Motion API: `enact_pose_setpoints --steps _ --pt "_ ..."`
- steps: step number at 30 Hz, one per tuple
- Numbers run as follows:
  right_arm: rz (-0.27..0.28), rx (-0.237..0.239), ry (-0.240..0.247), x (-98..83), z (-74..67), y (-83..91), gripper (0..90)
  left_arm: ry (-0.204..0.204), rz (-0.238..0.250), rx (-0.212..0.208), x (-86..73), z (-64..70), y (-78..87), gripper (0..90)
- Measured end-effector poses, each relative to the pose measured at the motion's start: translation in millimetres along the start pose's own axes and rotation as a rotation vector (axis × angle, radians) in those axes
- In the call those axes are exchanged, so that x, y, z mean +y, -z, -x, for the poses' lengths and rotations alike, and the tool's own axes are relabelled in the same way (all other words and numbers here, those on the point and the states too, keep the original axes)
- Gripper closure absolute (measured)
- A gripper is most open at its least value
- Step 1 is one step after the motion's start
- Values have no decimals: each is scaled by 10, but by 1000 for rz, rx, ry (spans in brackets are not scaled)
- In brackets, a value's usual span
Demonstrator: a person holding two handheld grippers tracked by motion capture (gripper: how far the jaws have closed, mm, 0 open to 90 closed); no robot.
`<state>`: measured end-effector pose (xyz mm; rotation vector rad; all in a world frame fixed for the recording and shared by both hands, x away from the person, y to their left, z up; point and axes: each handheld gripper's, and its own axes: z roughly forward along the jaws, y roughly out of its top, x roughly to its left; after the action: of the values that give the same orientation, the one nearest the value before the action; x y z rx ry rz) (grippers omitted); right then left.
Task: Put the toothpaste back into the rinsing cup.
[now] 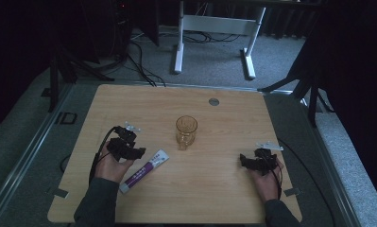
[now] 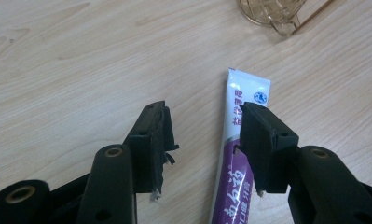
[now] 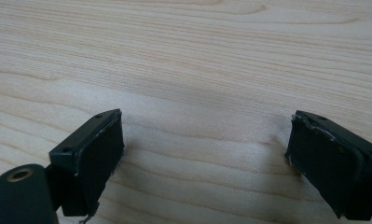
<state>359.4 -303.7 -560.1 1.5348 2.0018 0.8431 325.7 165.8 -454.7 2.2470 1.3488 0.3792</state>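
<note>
Fingers (image 2: pixel 151 140) apart beside tube (image 2: pixel 242 100), glass (image 1: pixel 186 130) upright

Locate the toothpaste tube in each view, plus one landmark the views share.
High view: toothpaste tube lies left of centre, diagonal, beside the left gripper.
Left gripper view: tube runs up from the bottom edge, partly behind the right-hand jaw.
Right gripper view: no tube, just bare table.
Shared landmark: amber glass mug, top right in the left gripper view.
</note>
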Motion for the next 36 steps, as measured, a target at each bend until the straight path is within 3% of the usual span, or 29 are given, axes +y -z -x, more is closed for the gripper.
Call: enact_pose_setpoints --steps 11,36 --pt "0 0 0 0 0 0 106 -34 -29 1 45 40 -8 508" --pt "0 0 0 0 0 0 107 -46 -93 24 72 100 -52 508"
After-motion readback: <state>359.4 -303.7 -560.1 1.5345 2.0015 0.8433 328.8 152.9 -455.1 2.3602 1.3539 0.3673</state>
